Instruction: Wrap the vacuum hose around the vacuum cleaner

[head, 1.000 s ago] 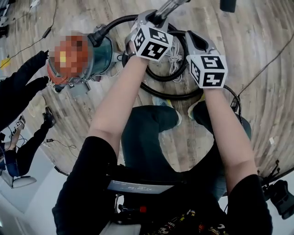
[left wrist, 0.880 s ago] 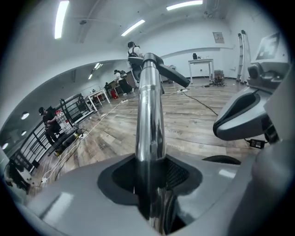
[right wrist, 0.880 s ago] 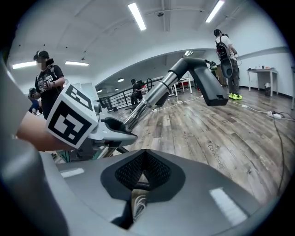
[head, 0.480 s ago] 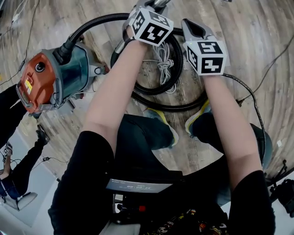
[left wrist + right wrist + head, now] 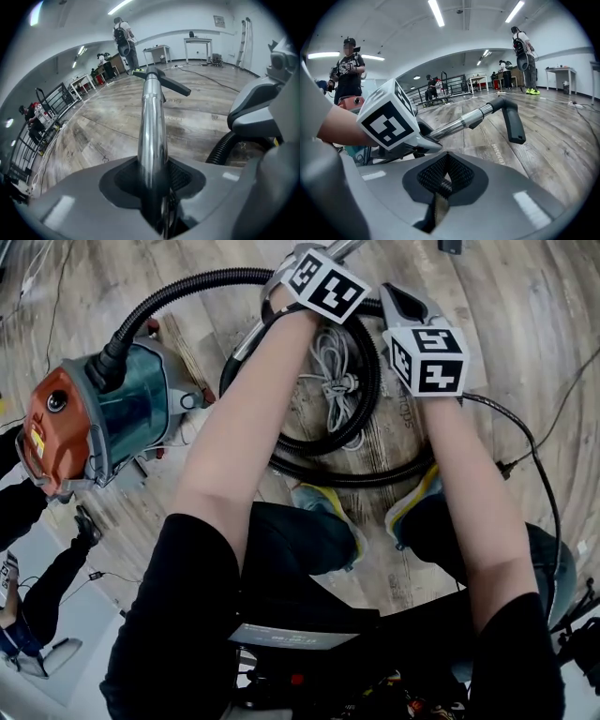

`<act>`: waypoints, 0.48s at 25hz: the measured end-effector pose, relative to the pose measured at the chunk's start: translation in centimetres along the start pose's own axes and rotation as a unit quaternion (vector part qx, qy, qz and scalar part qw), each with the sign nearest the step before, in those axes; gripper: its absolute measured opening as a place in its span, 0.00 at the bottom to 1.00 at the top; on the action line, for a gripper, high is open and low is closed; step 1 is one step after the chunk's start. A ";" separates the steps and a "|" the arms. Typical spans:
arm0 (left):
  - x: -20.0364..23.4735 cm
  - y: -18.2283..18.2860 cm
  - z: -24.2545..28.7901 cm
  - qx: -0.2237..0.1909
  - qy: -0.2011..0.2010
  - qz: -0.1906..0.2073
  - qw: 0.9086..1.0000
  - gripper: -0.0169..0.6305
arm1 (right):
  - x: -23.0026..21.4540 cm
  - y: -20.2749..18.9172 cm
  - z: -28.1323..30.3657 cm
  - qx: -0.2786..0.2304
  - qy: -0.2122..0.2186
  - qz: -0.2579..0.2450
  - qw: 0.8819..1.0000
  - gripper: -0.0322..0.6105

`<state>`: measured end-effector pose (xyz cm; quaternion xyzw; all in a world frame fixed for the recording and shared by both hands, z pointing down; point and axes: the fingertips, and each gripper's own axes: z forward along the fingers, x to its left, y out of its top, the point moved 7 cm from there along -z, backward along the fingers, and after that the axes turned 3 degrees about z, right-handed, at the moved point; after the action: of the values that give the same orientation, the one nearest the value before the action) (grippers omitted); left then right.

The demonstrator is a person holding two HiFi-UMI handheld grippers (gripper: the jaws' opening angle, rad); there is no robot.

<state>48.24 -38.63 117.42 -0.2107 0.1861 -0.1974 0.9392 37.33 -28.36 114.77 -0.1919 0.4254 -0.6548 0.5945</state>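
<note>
the left hand-held gripper (image 5: 153, 187) is clamped on the chrome wand tube (image 5: 151, 122), which carries a black end piece (image 5: 164, 80) at its far end. the right hand-held gripper (image 5: 440, 182), just beside it, has its jaws pressed together on nothing. the black vacuum hose (image 5: 187, 283) leaves the orange and teal vacuum cleaner (image 5: 94, 423) and lies coiled on the wooden floor (image 5: 525, 315) just beside the cleaner, around a bundled white cord (image 5: 333, 371); the cleaner's yellow label and the grey floor print are too blurred to read.
</note>
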 end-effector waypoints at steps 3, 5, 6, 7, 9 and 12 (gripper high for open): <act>-0.3 -1.0 1.3 0.023 0.002 0.002 1.000 0.27 | -0.6 -1.0 0.5 0.011 0.001 0.003 1.000 0.08; -0.4 -1.5 1.9 0.033 0.005 0.003 0.999 0.28 | -0.6 -1.2 0.6 0.013 0.003 0.005 1.000 0.08; -0.4 -1.8 2.2 0.036 0.007 0.002 0.999 0.28 | -0.7 -1.2 0.7 0.012 0.004 0.004 1.000 0.08; -0.3 -1.9 2.6 0.038 0.007 0.001 0.999 0.28 | -0.7 -1.2 0.9 0.010 0.004 0.003 1.000 0.08; -0.3 -2.3 3.1 0.041 0.005 -0.003 0.999 0.28 | -0.9 -1.1 1.3 0.010 0.005 -0.001 1.000 0.08; -0.5 -2.8 3.6 0.044 0.010 -0.008 0.999 0.28 | -1.2 -1.1 2.2 0.012 0.008 -0.004 1.000 0.08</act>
<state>48.57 -39.61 121.90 -0.1691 0.1845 -0.2154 0.9439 38.58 -28.06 117.15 -0.1817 0.4213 -0.6636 0.5909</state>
